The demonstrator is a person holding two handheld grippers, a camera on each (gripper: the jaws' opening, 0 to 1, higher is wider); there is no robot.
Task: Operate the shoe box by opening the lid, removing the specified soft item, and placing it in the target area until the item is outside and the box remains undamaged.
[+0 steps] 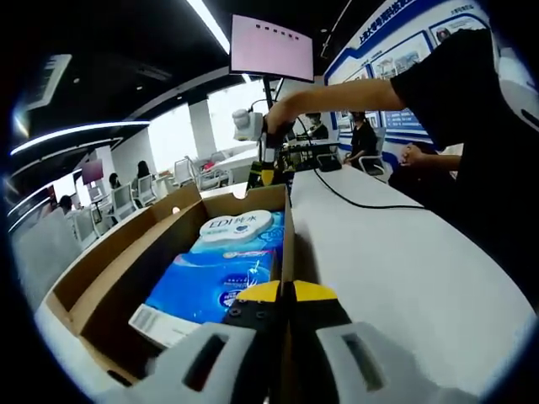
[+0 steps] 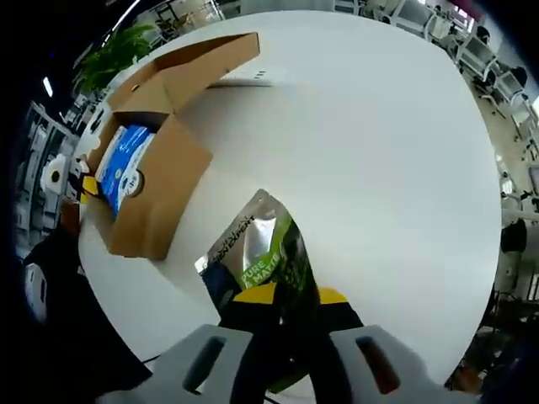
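One open cardboard box (image 2: 156,181) sits on the white table (image 2: 379,151), its lid flap (image 2: 202,63) folded back, with one blue tissue pack (image 1: 215,282) inside. The left gripper (image 1: 282,295) has its jaws pressed together on the box's side wall. The right gripper (image 2: 282,299) pinches one silver-green pouch (image 2: 261,244) outside the box, just beside it, over wide bare tabletop.
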